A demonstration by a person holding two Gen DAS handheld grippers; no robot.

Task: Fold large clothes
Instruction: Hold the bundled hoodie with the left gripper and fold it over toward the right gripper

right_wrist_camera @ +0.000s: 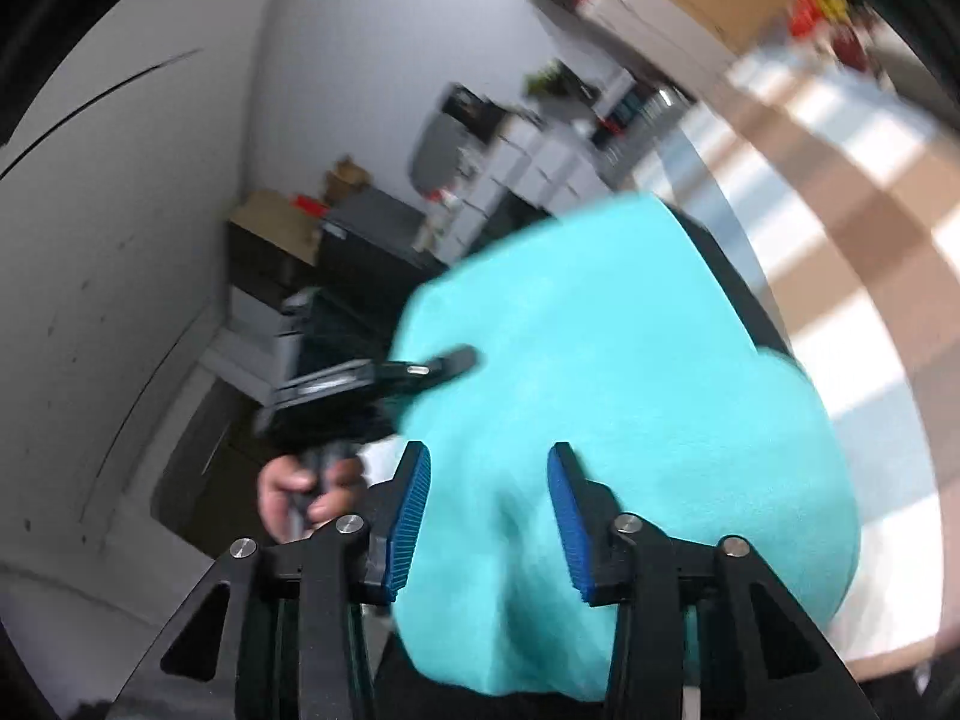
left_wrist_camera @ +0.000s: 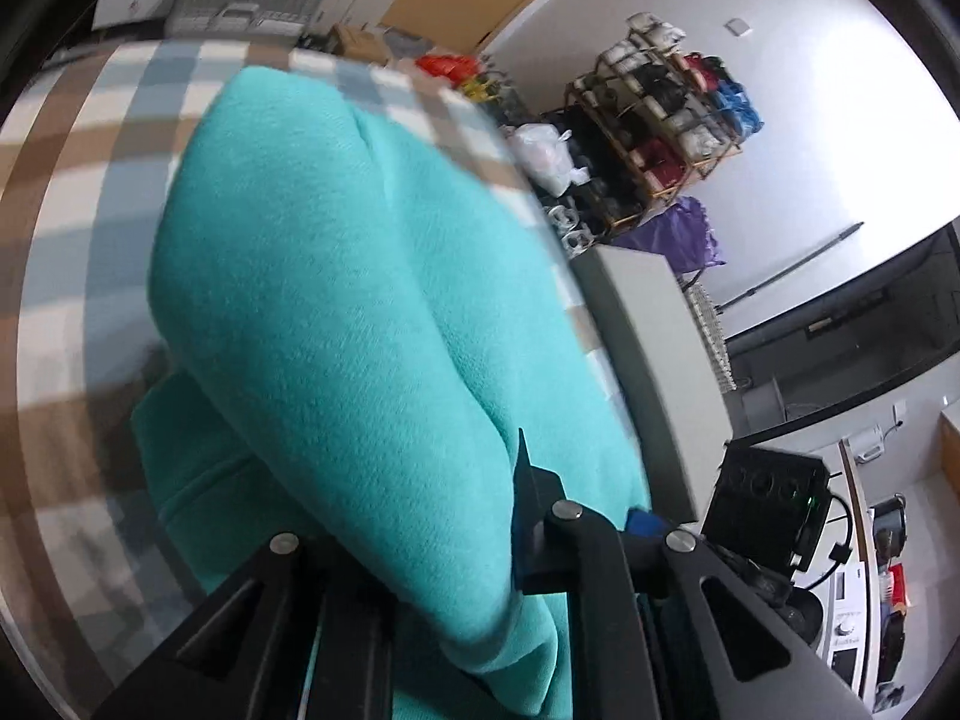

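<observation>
A lived-in home room — a wooden shoe rack (left_wrist_camera: 654, 120) crammed with pairs against the white wall (left_wrist_camera: 840, 120), a checked bedcover (left_wrist_camera: 90, 192), stacked boxes (right_wrist_camera: 540, 162) — ordinary household clutter.

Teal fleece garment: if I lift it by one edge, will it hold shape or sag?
Likely sag: the teal fleece garment already drapes in soft rounded folds. The fuzzy nap probably grips the right tongs' ribbed pads rather than slipping. It looks bulky, so probably moderately weighty.

Teal garment (left_wrist_camera: 336, 300) lies on checked cloth (left_wrist_camera: 90, 192).
</observation>
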